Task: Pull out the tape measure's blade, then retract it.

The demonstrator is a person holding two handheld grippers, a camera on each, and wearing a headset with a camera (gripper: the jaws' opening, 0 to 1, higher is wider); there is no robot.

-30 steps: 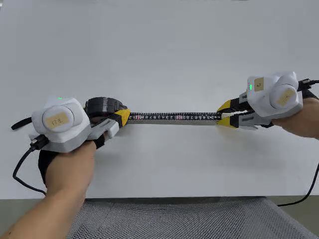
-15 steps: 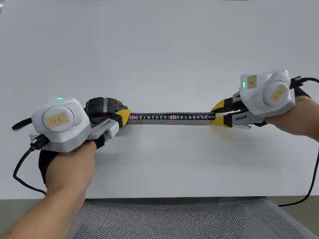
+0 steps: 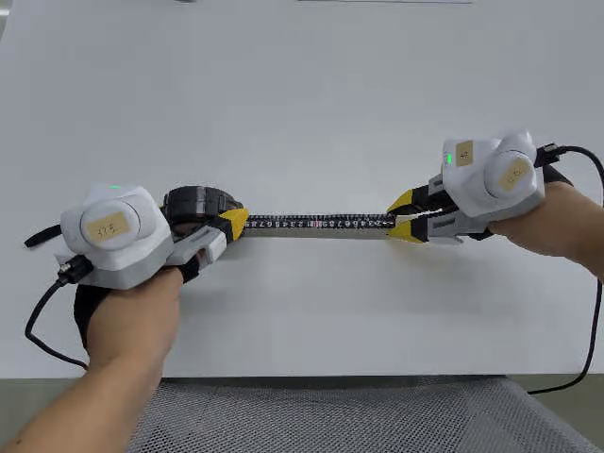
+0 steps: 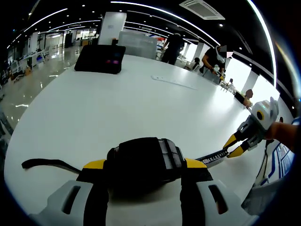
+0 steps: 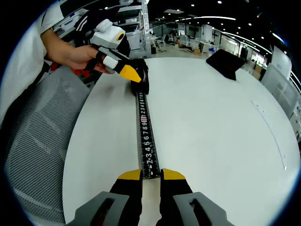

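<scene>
Holds the case (image 4: 143, 155) squeezed in the left gripper (image 4: 146, 172), closed on both its flanks and seemingly resting on the bench (image 3: 302, 94). Pinches the far end of the blade (image 5: 145, 132) in the right gripper (image 5: 151, 176), shut down to the strip's thinness, well apart from the case. Risks a slipped pinch on so narrow a hold — likely to send the blade whipping back into the case. Risks a kink too, if twisted or let sag along the drawn-out span, or a dragged case if tugged harder than the left grip can bear. Cannot make out the blade's very tip, buried between the right jaws, nor how the case locks. Cannot tell whether the span touches the bench or hangs just over it — too fine to judge in the head view.
</scene>
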